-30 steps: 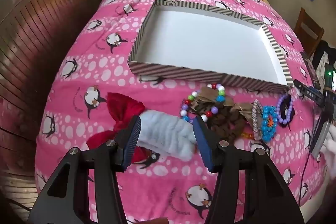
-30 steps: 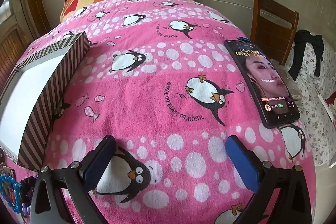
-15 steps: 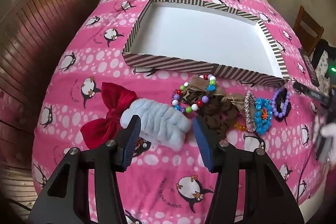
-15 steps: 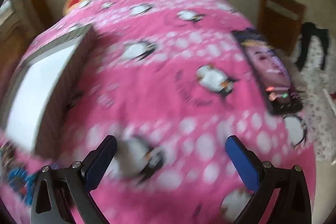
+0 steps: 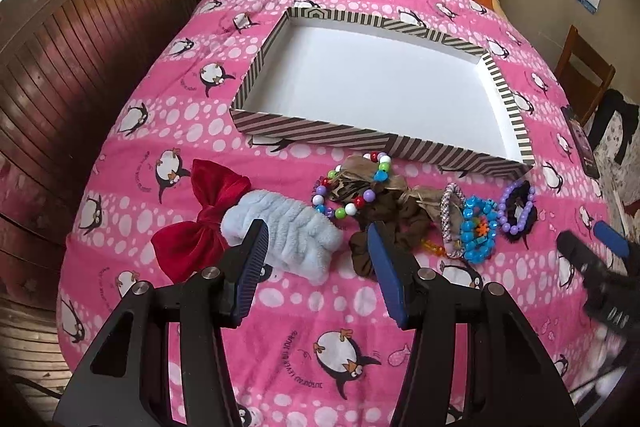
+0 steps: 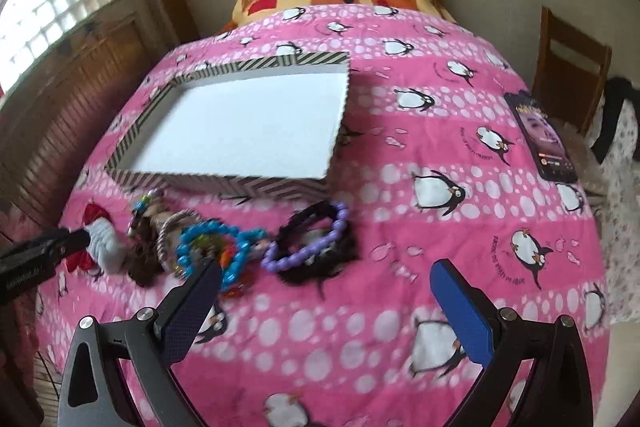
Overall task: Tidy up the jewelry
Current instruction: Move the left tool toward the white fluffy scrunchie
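Purple bead bracelet (image 6: 310, 241) lies centre frame, just ahead of the spread, empty right gripper (image 6: 324, 293), the nearer one; left gripper (image 5: 316, 247) gapes empty over the pale-blue fluffy band (image 5: 280, 231)

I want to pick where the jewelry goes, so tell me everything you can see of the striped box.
The striped box is a wide, shallow, open-topped rectangular tray, apparently cardboard. Its outer walls carry dark and pale diagonal stripes; the inside is plain white and holds nothing. It lies flat on the pink penguin blanket. The accessories lie in a row just in front of its near wall; the multicoloured bead bracelet comes closest. Neither gripper touches it.
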`<control>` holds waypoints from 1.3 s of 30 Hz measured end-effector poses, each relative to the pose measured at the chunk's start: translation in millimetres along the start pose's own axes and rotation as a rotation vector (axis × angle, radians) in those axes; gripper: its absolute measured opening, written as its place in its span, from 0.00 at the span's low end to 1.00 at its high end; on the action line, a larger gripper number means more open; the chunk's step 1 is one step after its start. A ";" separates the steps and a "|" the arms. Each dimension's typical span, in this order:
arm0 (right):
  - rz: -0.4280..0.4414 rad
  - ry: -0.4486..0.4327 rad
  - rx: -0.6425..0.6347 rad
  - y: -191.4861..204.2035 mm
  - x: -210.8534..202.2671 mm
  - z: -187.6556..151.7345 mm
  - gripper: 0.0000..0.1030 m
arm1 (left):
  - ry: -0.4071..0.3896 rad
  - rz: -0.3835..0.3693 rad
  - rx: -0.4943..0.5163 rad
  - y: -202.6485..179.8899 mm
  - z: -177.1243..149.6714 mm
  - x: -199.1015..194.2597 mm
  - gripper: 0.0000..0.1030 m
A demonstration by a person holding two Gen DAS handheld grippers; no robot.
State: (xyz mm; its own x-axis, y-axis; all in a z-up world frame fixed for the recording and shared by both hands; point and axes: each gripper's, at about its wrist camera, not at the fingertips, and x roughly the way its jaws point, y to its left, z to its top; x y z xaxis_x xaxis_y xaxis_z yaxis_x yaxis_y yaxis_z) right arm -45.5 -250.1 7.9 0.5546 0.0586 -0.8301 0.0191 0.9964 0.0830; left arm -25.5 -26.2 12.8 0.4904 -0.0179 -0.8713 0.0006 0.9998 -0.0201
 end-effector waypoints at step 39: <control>0.032 -0.017 -0.076 60.9 -11.0 4.5 0.92 | -0.037 -0.008 -0.005 7.1 -5.2 -10.5 0.50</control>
State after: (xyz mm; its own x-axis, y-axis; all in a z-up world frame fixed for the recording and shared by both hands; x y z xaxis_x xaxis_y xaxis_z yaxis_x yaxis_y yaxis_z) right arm -46.7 -190.3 24.6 0.5678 0.0899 -0.8182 -0.0614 0.9959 0.0668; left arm -35.2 -18.9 19.2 0.5227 -0.0252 -0.8521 0.0002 0.9996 -0.0294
